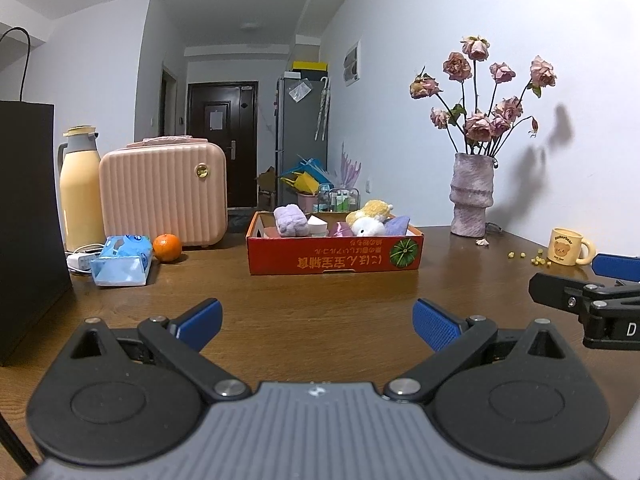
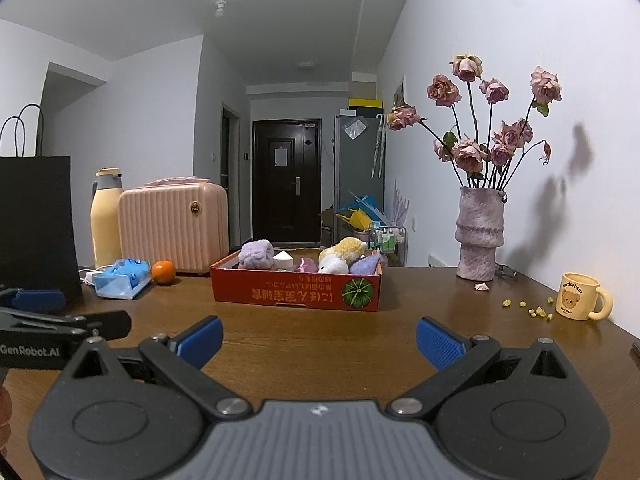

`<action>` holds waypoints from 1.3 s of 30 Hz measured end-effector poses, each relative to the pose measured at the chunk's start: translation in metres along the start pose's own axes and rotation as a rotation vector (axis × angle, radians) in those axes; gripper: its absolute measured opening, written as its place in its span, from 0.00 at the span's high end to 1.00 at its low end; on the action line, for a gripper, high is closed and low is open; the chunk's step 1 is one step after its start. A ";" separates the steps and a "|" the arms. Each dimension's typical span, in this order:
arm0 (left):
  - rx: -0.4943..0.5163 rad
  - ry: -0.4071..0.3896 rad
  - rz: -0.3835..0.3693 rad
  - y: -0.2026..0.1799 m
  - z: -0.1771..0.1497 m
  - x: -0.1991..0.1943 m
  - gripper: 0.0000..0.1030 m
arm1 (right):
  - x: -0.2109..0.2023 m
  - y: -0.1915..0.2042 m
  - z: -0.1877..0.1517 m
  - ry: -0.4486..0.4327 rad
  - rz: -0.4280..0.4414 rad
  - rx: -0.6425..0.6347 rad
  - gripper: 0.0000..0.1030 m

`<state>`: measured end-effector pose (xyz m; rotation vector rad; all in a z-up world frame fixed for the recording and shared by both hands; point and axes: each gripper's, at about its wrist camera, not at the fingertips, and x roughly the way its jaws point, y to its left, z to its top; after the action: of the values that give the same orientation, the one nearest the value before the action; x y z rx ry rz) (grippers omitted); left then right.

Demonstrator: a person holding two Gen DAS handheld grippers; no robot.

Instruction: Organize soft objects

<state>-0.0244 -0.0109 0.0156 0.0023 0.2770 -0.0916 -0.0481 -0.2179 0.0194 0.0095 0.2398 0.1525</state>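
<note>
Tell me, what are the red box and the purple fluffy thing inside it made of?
The red box looks like printed cardboard: thin folded walls, matte with a pumpkin picture. The purple fluffy thing seems to be plush fabric, since its surface is fuzzy and lumpy, though I cannot tell exactly what it is.

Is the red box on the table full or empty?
Nearly full: soft toys fill the red box and stick up above its rim.

Soft toys (image 2: 304, 259) heaped in red box (image 2: 296, 292)
</note>
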 end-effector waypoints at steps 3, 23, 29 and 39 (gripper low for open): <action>0.000 -0.002 -0.002 0.000 0.000 -0.001 0.00 | -0.001 0.001 0.001 -0.005 0.002 -0.001 0.00; -0.001 -0.013 -0.004 0.000 0.002 -0.005 0.00 | -0.003 0.001 0.003 -0.012 0.003 -0.005 0.00; 0.000 -0.015 -0.005 0.000 0.002 -0.005 0.00 | -0.004 0.002 0.004 -0.013 0.002 -0.006 0.00; 0.003 -0.024 -0.003 -0.002 0.003 -0.007 0.00 | -0.004 0.002 0.004 -0.010 0.002 -0.005 0.00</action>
<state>-0.0303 -0.0120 0.0209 0.0034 0.2533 -0.0954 -0.0516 -0.2170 0.0240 0.0053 0.2291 0.1545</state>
